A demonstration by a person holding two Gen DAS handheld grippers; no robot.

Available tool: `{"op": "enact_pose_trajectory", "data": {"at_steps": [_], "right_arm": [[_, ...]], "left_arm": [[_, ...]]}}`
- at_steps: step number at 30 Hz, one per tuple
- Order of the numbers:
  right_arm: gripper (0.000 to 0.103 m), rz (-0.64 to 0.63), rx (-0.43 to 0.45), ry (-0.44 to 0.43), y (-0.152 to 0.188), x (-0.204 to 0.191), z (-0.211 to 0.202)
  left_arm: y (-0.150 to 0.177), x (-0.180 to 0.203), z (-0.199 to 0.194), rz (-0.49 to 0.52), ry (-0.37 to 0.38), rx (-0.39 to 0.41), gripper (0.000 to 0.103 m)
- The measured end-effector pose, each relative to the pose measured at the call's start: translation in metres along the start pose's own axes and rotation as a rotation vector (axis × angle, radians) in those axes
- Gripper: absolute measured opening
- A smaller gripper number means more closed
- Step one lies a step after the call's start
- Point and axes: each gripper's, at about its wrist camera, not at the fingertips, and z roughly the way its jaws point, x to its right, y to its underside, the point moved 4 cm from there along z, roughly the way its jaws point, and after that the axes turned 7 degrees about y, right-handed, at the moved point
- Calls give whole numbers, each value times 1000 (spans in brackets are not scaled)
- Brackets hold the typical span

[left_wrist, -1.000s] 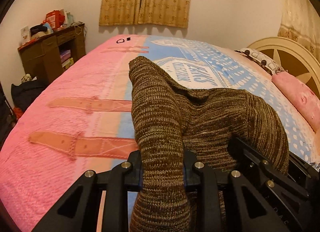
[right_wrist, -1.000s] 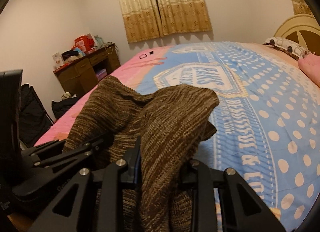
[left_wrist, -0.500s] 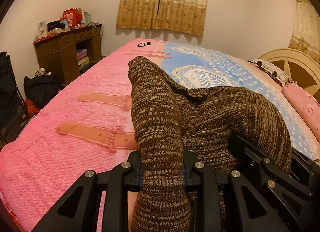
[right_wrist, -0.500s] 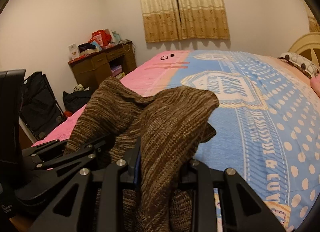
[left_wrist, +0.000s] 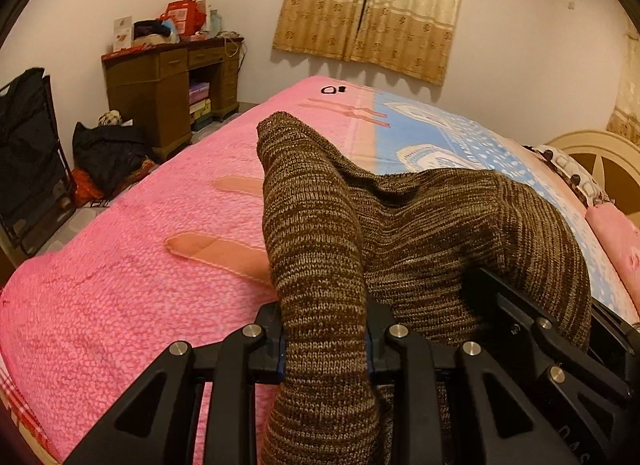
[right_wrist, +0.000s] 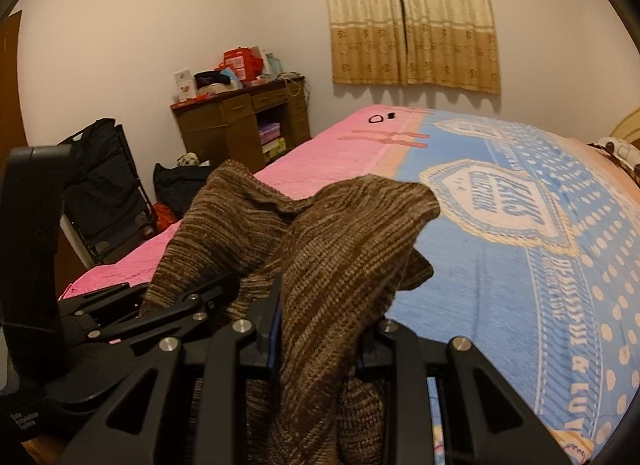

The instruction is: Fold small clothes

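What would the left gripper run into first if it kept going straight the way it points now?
Probably the bed: the left gripper, shut on the brown knit garment, aims down over the pink part of the bedspread. Nothing else shows in that line, though depth is hard to judge here.

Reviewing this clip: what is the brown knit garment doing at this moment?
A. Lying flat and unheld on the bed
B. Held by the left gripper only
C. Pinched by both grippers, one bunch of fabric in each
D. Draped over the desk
C: the brown knit garment runs up between the fingers of the left gripper, and in the right wrist view another bunch of it is clamped in the right gripper.
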Motion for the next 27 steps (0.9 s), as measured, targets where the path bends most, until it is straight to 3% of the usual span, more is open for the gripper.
{"op": "enact_pose_trajectory", "data": {"at_steps": [9,18,27], "right_arm": [[29,-67,-25,-51,-2,-25,25],[29,-95,-8,-126,-27,-53,59],[29,-140,49,-118,-54,-78,115]], "left_arm": [[-4,-32,7,-67,-33,-11,27],[-35,-73,18,-100,-100,33,27],[-66,-108,65,-86,-162,74,27]]}}
